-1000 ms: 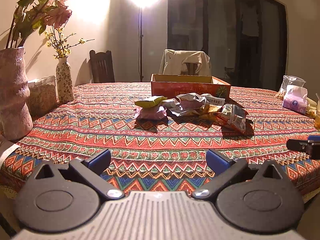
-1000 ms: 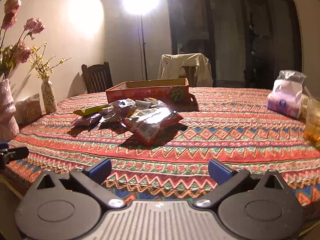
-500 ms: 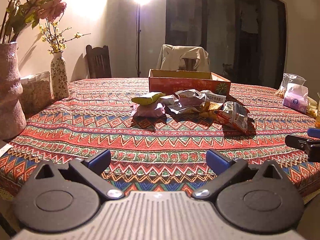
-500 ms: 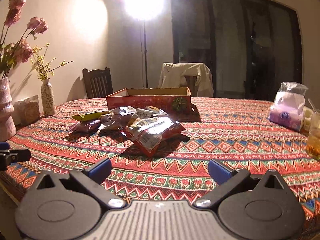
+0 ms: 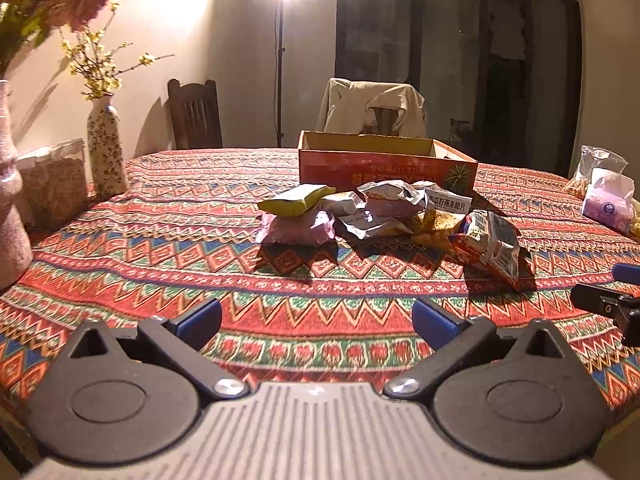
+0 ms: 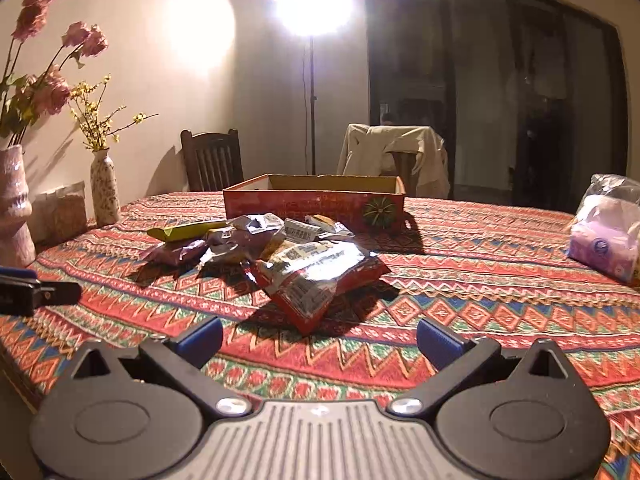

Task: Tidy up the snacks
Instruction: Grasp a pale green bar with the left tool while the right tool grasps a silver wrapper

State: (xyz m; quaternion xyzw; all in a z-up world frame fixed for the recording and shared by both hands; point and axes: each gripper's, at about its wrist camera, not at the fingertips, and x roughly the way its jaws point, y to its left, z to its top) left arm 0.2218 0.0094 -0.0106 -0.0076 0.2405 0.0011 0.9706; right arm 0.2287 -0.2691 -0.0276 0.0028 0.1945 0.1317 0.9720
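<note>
A: State of each tool?
B: Left tool (image 5: 316, 316) and right tool (image 6: 319, 332): jaws apart, empty.
A: Snack packets (image 5: 384, 210)?
B: Heaped on the surface (image 5: 180, 240), just before the cardboard box (image 5: 386, 162).

A floor lamp (image 6: 312, 4) glares against the cream wall (image 6: 168, 92), its thin pole behind the table's patterned cloth (image 6: 480, 280). A dark wooden chair (image 6: 211, 160) and another chair draped with a pale garment (image 6: 394, 156) stand beyond. Dark glass doors (image 6: 492, 92) fill the right.
</note>
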